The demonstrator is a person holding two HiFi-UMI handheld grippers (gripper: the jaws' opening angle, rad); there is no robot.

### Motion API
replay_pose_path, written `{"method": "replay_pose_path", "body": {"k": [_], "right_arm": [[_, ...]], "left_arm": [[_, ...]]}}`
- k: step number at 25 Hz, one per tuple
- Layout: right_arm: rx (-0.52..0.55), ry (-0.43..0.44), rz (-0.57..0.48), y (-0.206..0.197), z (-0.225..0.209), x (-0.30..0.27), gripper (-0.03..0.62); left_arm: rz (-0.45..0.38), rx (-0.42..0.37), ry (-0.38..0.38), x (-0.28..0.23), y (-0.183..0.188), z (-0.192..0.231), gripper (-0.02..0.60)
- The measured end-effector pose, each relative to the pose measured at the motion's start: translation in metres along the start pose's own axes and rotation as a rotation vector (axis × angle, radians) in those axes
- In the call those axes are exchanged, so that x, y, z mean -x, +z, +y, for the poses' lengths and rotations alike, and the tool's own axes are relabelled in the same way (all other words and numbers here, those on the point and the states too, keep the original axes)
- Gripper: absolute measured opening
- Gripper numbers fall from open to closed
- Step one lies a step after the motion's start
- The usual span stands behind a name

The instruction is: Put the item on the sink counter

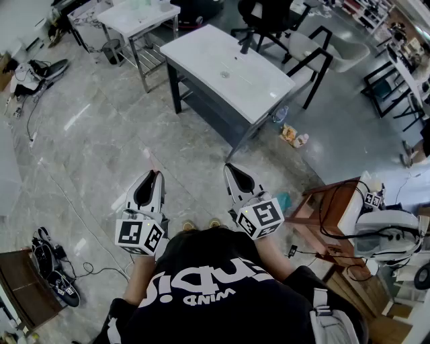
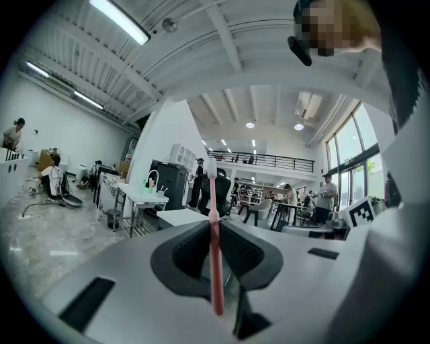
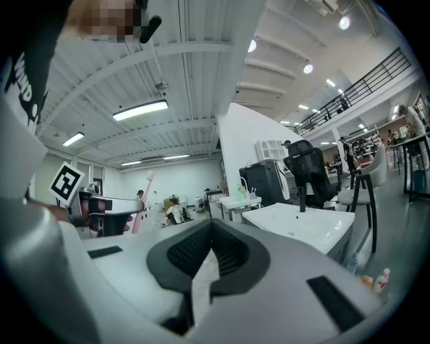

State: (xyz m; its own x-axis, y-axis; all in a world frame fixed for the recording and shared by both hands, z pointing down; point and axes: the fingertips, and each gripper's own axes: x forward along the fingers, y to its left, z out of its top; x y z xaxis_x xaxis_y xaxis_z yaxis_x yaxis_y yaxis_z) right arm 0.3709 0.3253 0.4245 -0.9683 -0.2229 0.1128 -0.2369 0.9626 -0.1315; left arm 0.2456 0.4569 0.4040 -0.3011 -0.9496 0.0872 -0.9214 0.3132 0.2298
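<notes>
Glossy grey tiled floor (image 1: pixel 87 134), white side table (image 1: pixel 138 15), black office chair (image 1: pixel 269 13), ceiling strip lights (image 2: pixel 121 20).

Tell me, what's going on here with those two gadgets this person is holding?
A person stands on the floor of a large workshop with a hand-held gripper in each hand. The left gripper is clamped on a pink toothbrush, held upright. The right gripper is closed with nothing in it. The white sink counter with its black faucet stands ahead, some way off, so the toothbrush has not been put down there yet.
</notes>
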Motion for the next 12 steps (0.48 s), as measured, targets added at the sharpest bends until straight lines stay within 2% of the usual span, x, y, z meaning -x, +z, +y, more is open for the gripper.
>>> {"method": "replay_pose_path", "body": {"k": [8, 12], "right_arm": [[-0.026, -0.020, -0.037, 0.006, 0.008, -0.011, 0.015], [-0.025, -0.051, -0.032, -0.001, 0.016, -0.010, 0.015]], "left_arm": [[0.015, -0.007, -0.017, 0.003, -0.002, 0.015, 0.063], [0.030, -0.009, -0.050, 0.013, -0.007, 0.028, 0.063]]}}
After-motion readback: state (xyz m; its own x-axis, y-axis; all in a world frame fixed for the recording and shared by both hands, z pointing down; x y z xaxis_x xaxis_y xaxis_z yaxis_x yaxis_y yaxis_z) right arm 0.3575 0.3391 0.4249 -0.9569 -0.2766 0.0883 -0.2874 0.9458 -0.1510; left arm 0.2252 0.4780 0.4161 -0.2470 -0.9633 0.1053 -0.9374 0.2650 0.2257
